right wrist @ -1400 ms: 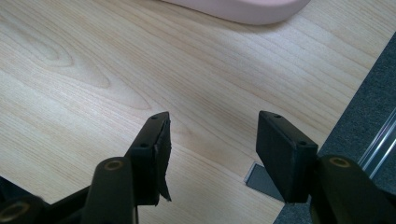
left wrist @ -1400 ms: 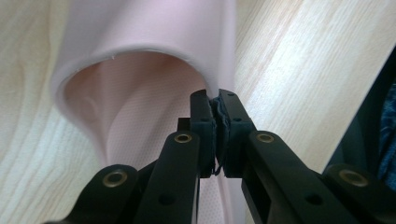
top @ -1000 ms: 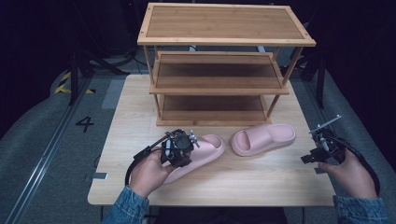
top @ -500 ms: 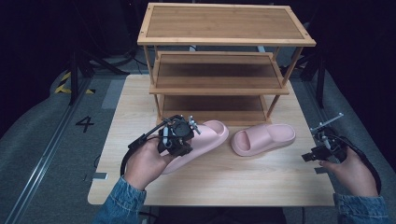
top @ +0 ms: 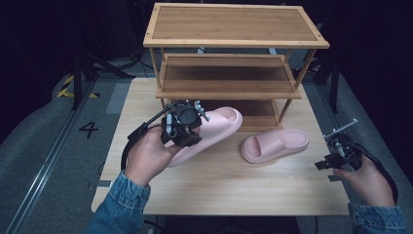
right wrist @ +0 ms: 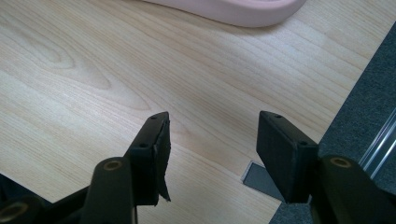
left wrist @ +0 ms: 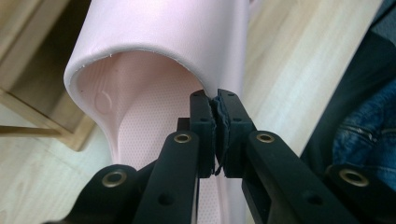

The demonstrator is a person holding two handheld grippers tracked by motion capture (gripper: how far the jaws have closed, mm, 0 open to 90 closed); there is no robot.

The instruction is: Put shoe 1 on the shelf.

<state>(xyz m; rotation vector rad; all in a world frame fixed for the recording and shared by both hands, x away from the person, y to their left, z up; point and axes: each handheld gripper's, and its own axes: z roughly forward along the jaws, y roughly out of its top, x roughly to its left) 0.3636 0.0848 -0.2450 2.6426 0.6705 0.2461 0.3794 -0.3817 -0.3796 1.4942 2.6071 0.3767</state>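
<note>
A pale pink slide sandal (top: pixel 209 130) hung tilted above the near left of the wooden table (top: pixel 219 183), its toe end raised toward the bamboo shoe rack (top: pixel 234 46), after the left gripper (top: pixel 182 127) lifted it off the tabletop where it had lain flat a second before. The jaws were pinched tight on the edge of the sandal's strap (left wrist: pixel 217 100), with no gap visible between the pads. The lift suggested the shoe was bound for one of the rack's shelves just beyond it. Smooth and moulded in one piece, the sandal showed a broad arched strap and a finely dotted footbed. Its mate (top: pixel 275 145) lay flat to the right, near the rack's foot. Farther right, the right gripper (right wrist: pixel 212 154) hovered over the table's edge, jaws spread and empty.
</note>
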